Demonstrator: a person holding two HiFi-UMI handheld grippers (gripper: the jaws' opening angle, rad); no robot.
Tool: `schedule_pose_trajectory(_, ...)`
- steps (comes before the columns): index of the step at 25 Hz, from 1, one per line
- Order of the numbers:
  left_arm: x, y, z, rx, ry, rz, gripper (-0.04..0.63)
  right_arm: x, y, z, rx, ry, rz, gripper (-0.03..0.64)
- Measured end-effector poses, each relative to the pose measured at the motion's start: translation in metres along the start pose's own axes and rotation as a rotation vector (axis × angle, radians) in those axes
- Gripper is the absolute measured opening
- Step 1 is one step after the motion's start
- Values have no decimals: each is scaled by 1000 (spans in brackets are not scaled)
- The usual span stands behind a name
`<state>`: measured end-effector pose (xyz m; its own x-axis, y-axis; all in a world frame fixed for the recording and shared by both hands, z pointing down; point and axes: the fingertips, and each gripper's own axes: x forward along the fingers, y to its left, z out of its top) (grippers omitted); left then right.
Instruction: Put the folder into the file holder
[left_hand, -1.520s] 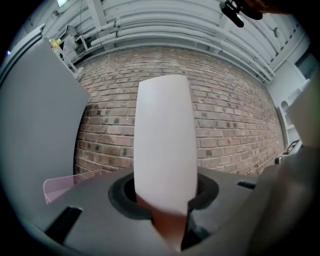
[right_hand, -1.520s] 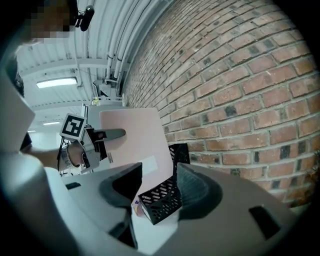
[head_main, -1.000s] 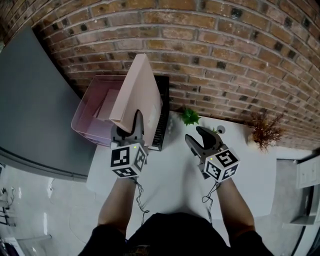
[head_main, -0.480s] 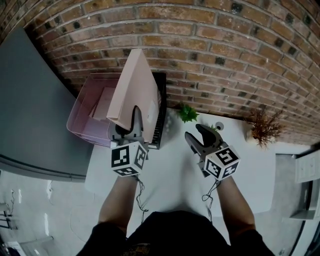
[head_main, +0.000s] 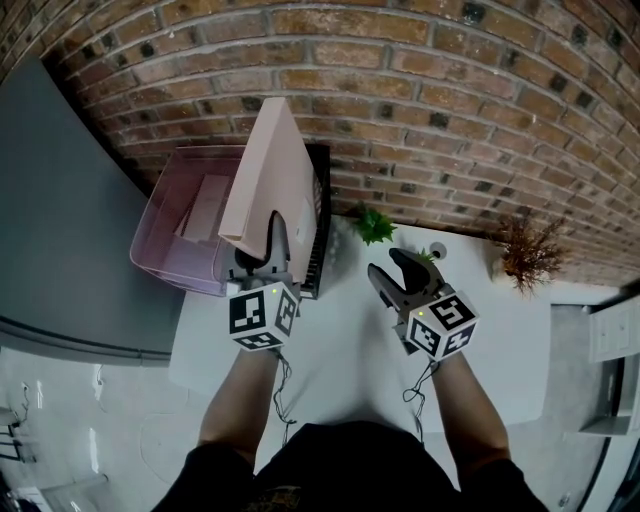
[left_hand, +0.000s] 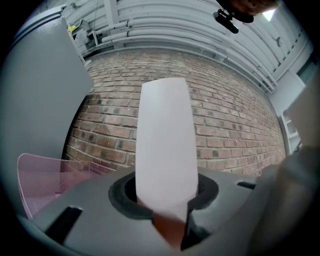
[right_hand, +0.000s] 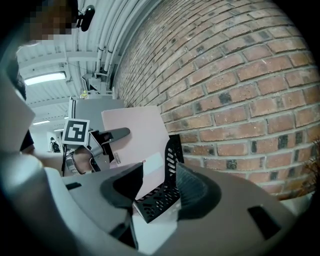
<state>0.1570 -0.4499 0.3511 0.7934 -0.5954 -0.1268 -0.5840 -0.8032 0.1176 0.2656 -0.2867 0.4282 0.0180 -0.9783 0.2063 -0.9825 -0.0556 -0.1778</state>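
Logged the left gripper (head_main: 272, 238) clamped on the near lower edge of the pink folder (head_main: 278, 175). Confirmed this in the left gripper view, with the sheet wedged tight between both jaws and rising straight up out of them. Noted the folder held clear of the white table (head_main: 340, 350), standing on edge and tilted, with the top leaning toward the brick wall (head_main: 420, 90). Placed it between the translucent pink bin (head_main: 160, 245) on the left and the black mesh file holder (head_main: 320, 250) on the right, overlapping the holder's left part in the head view. Could not tell from any view whether the bottom edge already sits inside the holder. Picked out a pale label (right_hand: 152, 170) on the folder's lower face in the right gripper view, just beside the holder's perforated upright wall. Found the right gripper (head_main: 395, 272) hovering over the table, to the right of the holder and apart from it, with jaws spread and nothing between the pads. Saw through the gap only the holder and the folder farther off, plus the left gripper at the folder's edge. Marked one marker cube (head_main: 262, 315) at the back of the left gripper and a second on the right gripper. Noted a small green plant (head_main: 376, 230) on the table by the wall, just right of the holder, and a dried reddish plant (head_main: 525, 258) well apart from it toward the table's right end. Recorded a grey panel (head_main: 60, 220) left of the bin.
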Motion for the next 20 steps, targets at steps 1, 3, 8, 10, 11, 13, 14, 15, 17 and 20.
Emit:
schedule_pose_trajectory(1, 0, 0, -4, 1, 8, 1, 129, 1, 0, 0, 1, 0, 0, 213)
schedule_pose_trajectory(3, 1, 2, -13, 0, 26, 2, 130, 2, 0, -1, 2, 1, -1, 213)
schedule_pose_trajectory(8, 3, 2, -31, 8, 60, 1, 134, 5, 1, -3, 7, 5, 0, 213)
schedule_pose_trajectory(10, 5, 1, -38, 14, 76, -1, 137, 5, 1, -5, 12, 6, -1, 213)
schedule_pose_trajectory(11, 6, 0, -42, 17, 86, -1, 138, 6, 1, -5, 14, 7, -2, 213)
schedule_pose_trajectory(13, 8, 0, -51, 21, 106, -2, 141, 6, 1, -7, 15, 9, -4, 213)
schedule_pose_trajectory(14, 8, 0, -56, 22, 115, -3, 143, 6, 1, -7, 15, 11, -5, 213)
schedule_pose_trajectory(15, 9, 0, -60, 23, 125, -4, 144, 6, 1, -8, 16, 13, -7, 213)
schedule_pose_trajectory(17, 11, 0, -70, 26, 146, -3, 147, 6, 0, -9, 18, 17, -9, 213)
schedule_pose_trajectory(20, 13, 0, -82, 34, 173, 4, 152, 5, -3, -12, 25, 17, -13, 213)
